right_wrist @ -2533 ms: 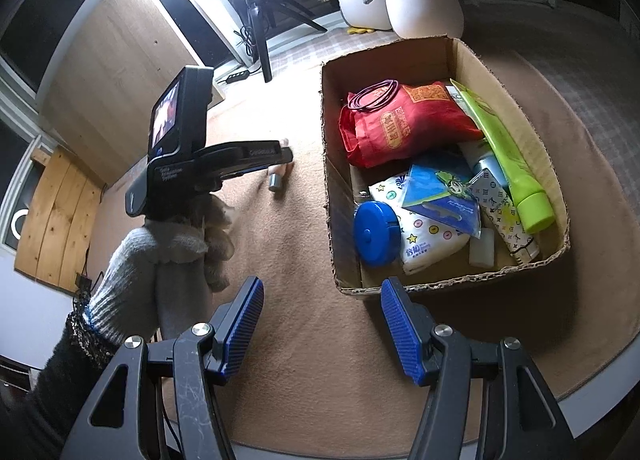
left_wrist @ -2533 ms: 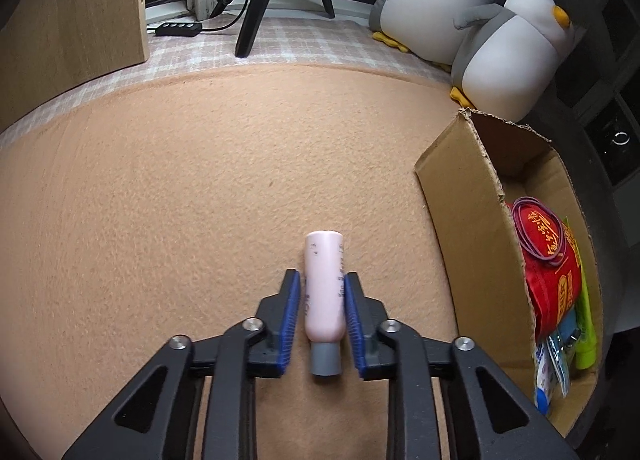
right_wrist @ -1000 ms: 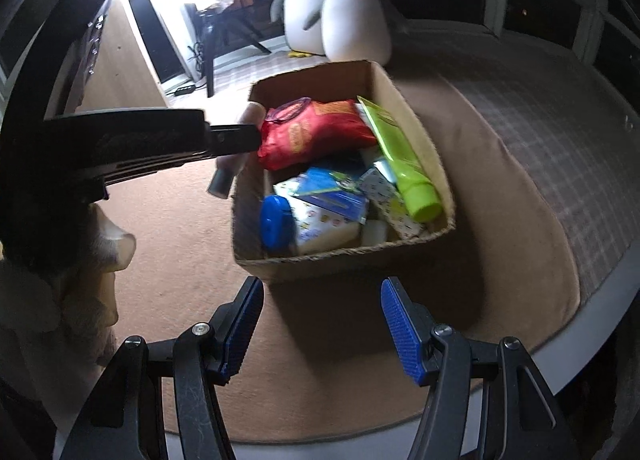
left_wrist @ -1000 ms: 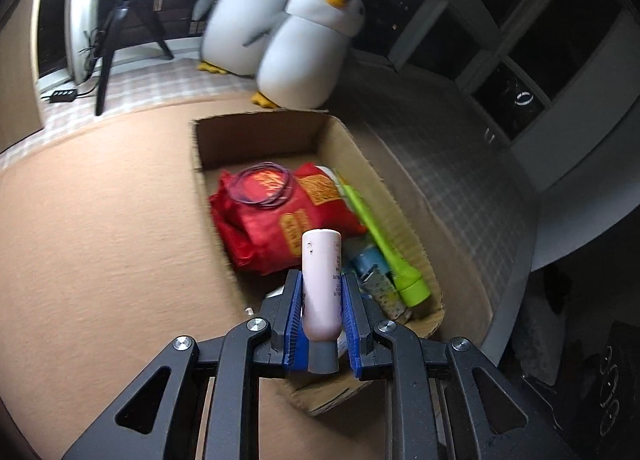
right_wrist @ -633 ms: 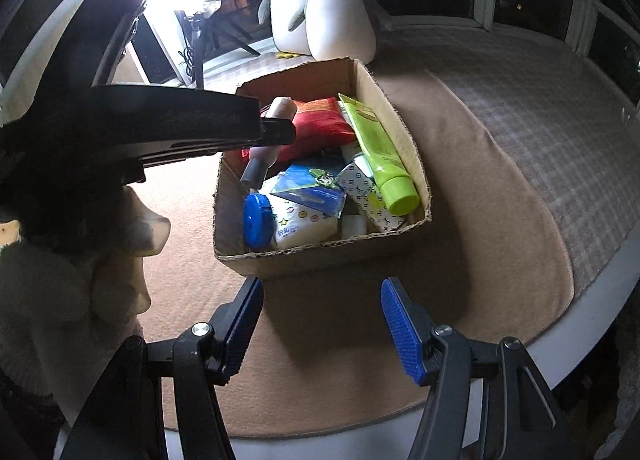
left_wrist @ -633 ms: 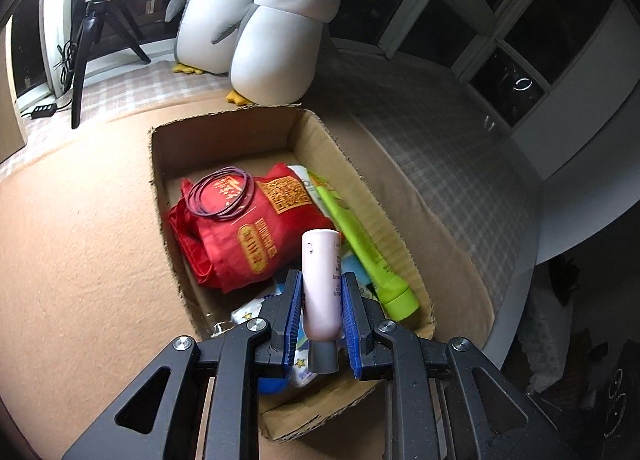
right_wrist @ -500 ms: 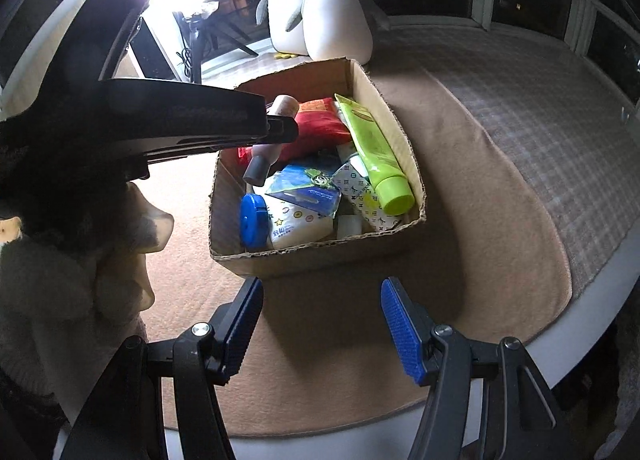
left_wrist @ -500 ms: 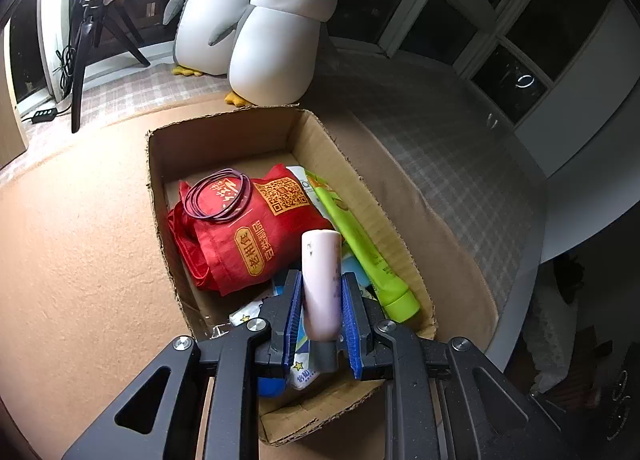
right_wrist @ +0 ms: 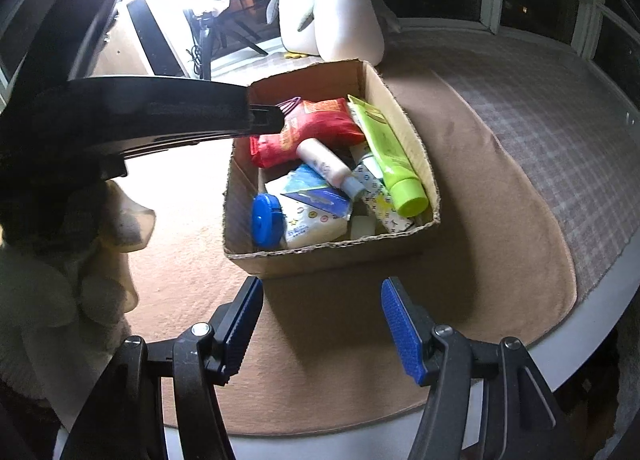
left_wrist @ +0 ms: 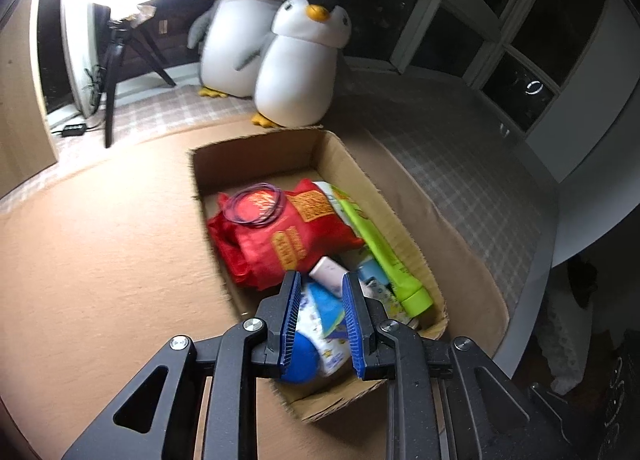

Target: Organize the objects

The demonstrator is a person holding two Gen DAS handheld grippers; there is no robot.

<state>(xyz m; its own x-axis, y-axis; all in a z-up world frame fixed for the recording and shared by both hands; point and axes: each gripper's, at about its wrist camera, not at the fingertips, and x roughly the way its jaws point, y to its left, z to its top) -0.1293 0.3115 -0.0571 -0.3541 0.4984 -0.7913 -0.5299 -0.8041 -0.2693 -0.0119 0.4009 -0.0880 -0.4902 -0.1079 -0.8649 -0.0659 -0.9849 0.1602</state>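
The pink bottle (right_wrist: 322, 163) with a grey cap lies slanted in the cardboard box (right_wrist: 320, 256), on top of the red bag (right_wrist: 316, 120) and the white packets. In the left wrist view only the bottle's pale end (left_wrist: 329, 270) shows, below and beyond the pads. My left gripper (left_wrist: 319, 279) hovers over the box's near end, open a narrow gap with nothing pressed between its blue pads. Its black body (right_wrist: 160, 112) reaches in from the left. My right gripper (right_wrist: 320, 296) stands open over the carpet in front of the box, holding nothing.
The box also holds a green tube (right_wrist: 388, 148), a blue lid (right_wrist: 266, 220) and purple bands (left_wrist: 254, 206). Two plush penguins (left_wrist: 296, 72) stand behind it, a ring-light tripod (left_wrist: 116, 72) at back left. A gloved hand (right_wrist: 60, 280) is near left. The table edge curves at right.
The pink bottle has left the left jaws and now lies in the box. The left gripper has pulled back and up a little. The right gripper has not moved.
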